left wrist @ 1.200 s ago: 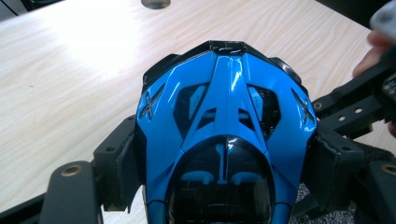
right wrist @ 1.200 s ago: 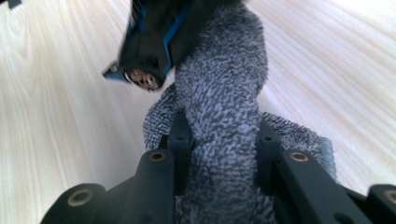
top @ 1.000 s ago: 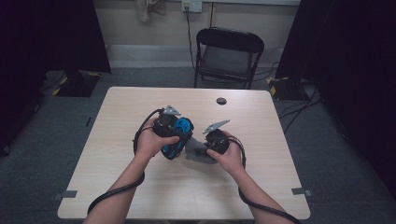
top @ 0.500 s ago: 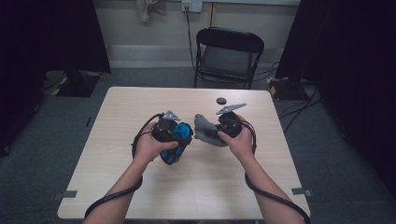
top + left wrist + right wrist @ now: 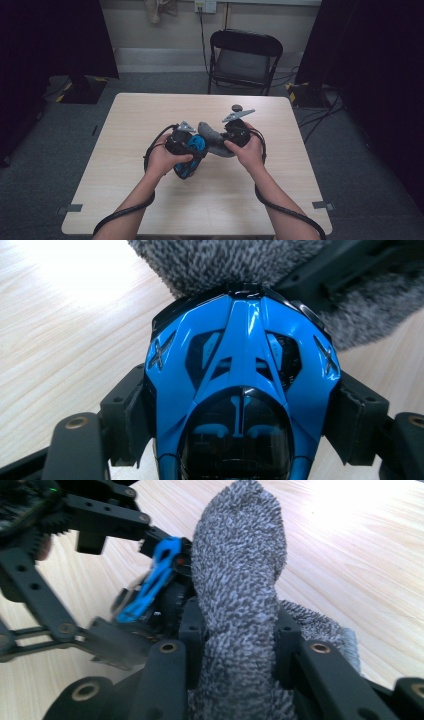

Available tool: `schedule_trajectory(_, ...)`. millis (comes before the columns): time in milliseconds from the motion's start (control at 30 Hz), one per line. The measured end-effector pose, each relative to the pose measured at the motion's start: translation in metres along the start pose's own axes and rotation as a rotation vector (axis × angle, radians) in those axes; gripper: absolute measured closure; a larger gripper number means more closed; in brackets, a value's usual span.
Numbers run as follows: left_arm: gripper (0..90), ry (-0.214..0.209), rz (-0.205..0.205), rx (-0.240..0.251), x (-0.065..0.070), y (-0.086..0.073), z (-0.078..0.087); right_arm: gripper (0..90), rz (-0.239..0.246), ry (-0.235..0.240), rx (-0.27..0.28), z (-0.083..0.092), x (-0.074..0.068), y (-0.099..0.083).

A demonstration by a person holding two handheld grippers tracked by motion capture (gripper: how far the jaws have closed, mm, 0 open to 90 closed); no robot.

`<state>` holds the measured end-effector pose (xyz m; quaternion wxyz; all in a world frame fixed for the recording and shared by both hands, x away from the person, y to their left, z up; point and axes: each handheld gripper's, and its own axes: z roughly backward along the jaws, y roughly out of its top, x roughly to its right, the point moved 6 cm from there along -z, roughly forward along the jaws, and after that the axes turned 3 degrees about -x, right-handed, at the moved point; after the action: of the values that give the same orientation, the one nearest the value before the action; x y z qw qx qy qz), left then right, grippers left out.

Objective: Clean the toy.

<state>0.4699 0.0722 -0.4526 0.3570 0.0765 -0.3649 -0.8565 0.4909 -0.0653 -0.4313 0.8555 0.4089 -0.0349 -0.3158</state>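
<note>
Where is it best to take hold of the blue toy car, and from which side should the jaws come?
Probably across the body's two flanks, from the rear, as the left gripper does now: the blue toy car is narrow there, with roughly parallel sides. That leaves its nose free for the grey cloth held in the right gripper.

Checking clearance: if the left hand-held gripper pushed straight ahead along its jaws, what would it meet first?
Probably the grey cloth: it lies directly past the nose of the blue toy car clamped in the left hand-held gripper, seemingly touching, though depth is unclear.
</note>
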Motion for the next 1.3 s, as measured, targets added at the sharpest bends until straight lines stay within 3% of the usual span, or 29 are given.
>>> schedule_trajectory(533, 24.5, 0.011, 0.001, 0.008, 0.0, 0.001, 0.002, 68.0, -0.052, 0.012, -0.014, -0.006, 0.0, -0.003)
schedule_trajectory(1300, 24.5, 0.007, 0.014, 0.011, -0.008, 0.006, 0.009, 68.1, -0.001, 0.053, -0.028, -0.014, -0.007, -0.016)
